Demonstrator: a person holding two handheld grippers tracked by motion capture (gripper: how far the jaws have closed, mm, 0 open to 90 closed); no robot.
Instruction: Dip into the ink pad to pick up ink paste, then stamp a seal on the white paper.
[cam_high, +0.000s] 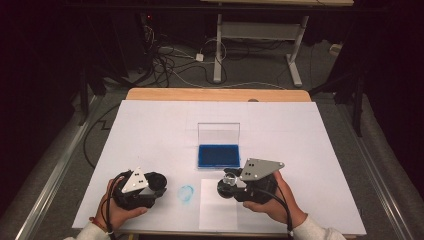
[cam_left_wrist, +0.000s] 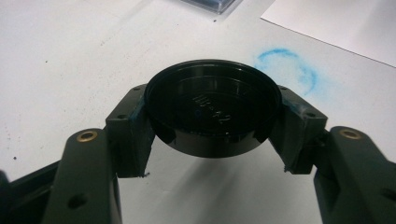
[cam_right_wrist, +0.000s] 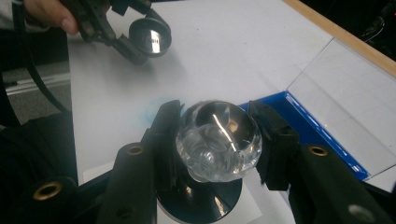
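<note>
Left hand-held gripper clamped black round cap; right hand-held gripper clamped clear-knobbed stamp over white sheet. Blue ring print already on counter; sheet unstamped.

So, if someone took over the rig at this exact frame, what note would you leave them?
Left gripper: shut on the black round cap, held above the table.
Right gripper: shut on the clear knob of a stamp whose black base sits over the white paper sheet.
Open blue ink pad lies mid-table, lid up; a blue ring smudge marks the mat.
Done: cap off.
Left: probably inking, stamping the sheet, recapping.
</note>
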